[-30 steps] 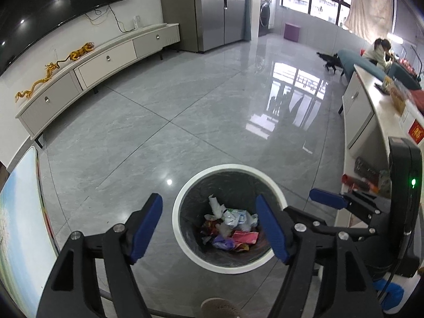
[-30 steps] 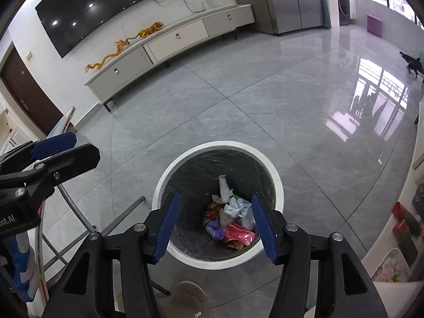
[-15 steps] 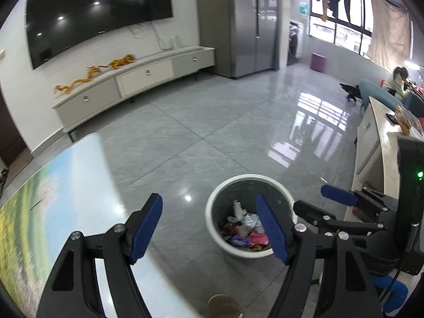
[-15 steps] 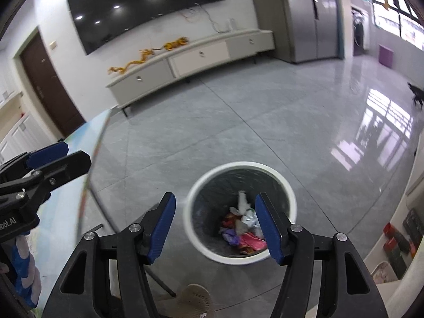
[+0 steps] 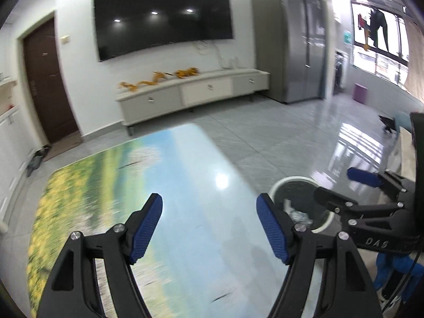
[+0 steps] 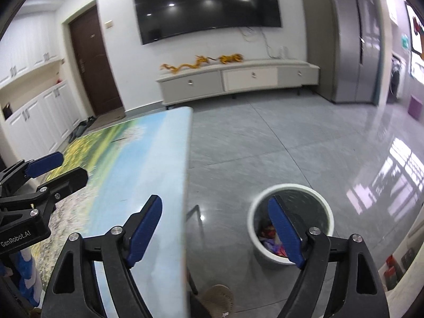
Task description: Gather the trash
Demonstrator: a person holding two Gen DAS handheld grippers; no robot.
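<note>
Above the table [image 5: 185, 185], your left gripper [image 5: 209, 228] has its two blue-padded fingers spread wide with nothing between them; your right gripper [image 6: 216, 230] is spread just as wide and just as empty, one finger over the table's edge and the other in front of the bin [image 6: 290, 228]; you can read "GenRobot.AI" on the left gripper's body in the right wrist view, and "DAS" on the right gripper's body in the left wrist view, the rest of that lettering being cut off. The one bin, white-rimmed with a dark liner, stands on the floor [image 6: 265, 143] just beside the table's right edge; the trash [image 6: 270, 241] lies inside it, a crumpled heap of white, red and purple pieces too tangled and too hidden by your fingers to count. The table's top bears a printed meadow-and-sky picture, smeared by blur. Beyond the table, against the wall, you have one dark television [image 6: 206, 5], one long low cabinet [image 6: 238, 79] with three drawer fronts and a gold dragon figure [image 6: 201, 62] on top, one brown door [image 6: 92, 63], and a steel refrigerator [image 6: 355, 42].
</note>
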